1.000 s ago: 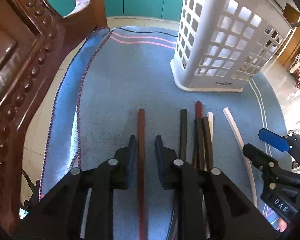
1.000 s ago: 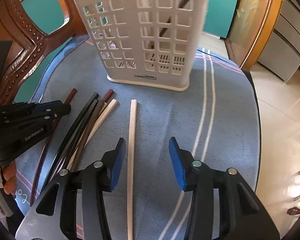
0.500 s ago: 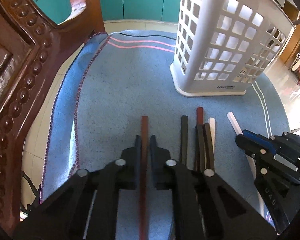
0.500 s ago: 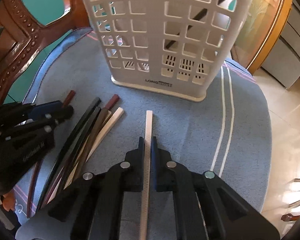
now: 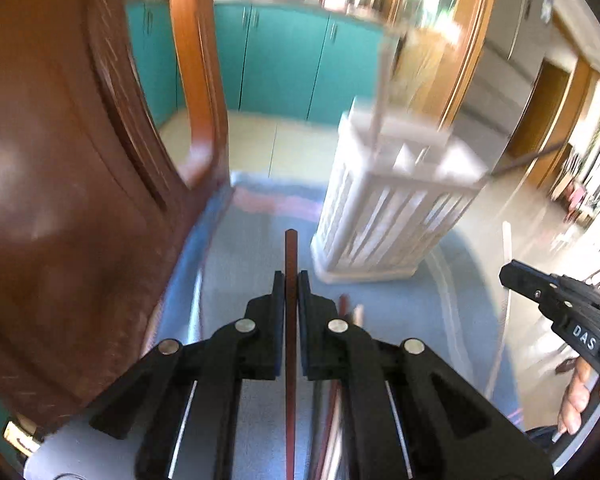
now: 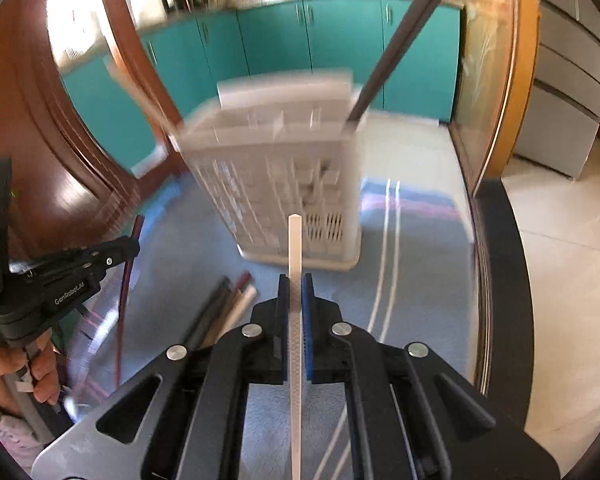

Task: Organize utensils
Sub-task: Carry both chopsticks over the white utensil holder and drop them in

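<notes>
My left gripper (image 5: pixel 291 280) is shut on a dark red chopstick (image 5: pixel 291 256) and holds it lifted, tip pointing toward the white perforated basket (image 5: pixel 384 216). My right gripper (image 6: pixel 295 282) is shut on a white chopstick (image 6: pixel 295 248), also lifted, tip in front of the basket (image 6: pixel 284 184). The basket holds a white stick (image 5: pixel 380 92) and a dark stick (image 6: pixel 396 52). Several chopsticks (image 6: pixel 228 304) lie in a bundle on the blue cloth (image 6: pixel 204 240). The left gripper with its red stick shows in the right wrist view (image 6: pixel 134 244); the right gripper shows in the left wrist view (image 5: pixel 508 274).
A carved brown wooden chair back (image 5: pixel 60 184) stands close on the left. Teal cabinets (image 5: pixel 284 60) line the far wall. The table's dark rim (image 6: pixel 500 280) curves along the right, with tiled floor (image 6: pixel 572 280) beyond it.
Both grippers have lifted their chopsticks off the cloth and tilted upward, so the basket's top and the room now show. The views are motion-blurred.
</notes>
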`<state>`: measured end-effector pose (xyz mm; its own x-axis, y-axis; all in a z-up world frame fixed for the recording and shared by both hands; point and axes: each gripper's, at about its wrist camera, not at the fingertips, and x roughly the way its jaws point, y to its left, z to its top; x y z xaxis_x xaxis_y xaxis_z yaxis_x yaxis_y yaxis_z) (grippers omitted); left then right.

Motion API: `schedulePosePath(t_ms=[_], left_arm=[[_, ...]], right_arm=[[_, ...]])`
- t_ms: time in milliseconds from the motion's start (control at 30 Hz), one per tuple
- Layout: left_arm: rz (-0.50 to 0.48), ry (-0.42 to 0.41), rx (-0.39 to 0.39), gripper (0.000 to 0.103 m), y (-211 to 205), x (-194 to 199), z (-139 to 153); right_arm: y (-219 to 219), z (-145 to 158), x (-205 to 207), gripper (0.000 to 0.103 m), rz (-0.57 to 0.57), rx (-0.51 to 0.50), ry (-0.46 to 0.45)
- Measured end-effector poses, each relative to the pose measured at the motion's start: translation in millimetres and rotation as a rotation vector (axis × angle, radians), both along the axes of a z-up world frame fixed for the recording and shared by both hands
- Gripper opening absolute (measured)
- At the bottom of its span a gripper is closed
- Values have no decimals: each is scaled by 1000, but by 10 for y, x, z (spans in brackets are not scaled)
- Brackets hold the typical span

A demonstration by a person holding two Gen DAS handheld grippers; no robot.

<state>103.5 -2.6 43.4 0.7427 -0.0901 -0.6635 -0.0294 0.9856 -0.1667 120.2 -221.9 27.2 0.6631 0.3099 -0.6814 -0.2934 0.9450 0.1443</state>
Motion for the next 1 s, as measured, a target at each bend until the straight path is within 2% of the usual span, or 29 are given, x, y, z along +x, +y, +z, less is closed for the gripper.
schedulePosePath(t_ms=[100,200,367,500,633,667,767,1000], left_arm=[[20,-135,11,7,5,-223,354],[3,-237,-20,7,-49,-435,730],[-45,-405,-34,7,-227,-550,1335],[-54,-502,-78,7,-291,-478,1714],[-14,-562,-118,7,-251,-386,1841],[1,-569,-131,7,-232,-355,1838],[25,-573,-133,7,-187,-301,1781],[85,-595,-100,7,-106,-217,1680]], right_arm=[[-160,300,-195,6,-5,55,-81],[-332,536,-351,6,-15,95,-130],[-529,1046,-463,6,-19,165,-246],[-558,1491,-451,6,-49,220,-355],[-574,1764,-482,6,-131,264,-532],[-560,1790,-464,7,-173,266,-587],[-493,1695,-292,7,-232,257,-646],[-245,1140,211,7,-190,171,-537]])
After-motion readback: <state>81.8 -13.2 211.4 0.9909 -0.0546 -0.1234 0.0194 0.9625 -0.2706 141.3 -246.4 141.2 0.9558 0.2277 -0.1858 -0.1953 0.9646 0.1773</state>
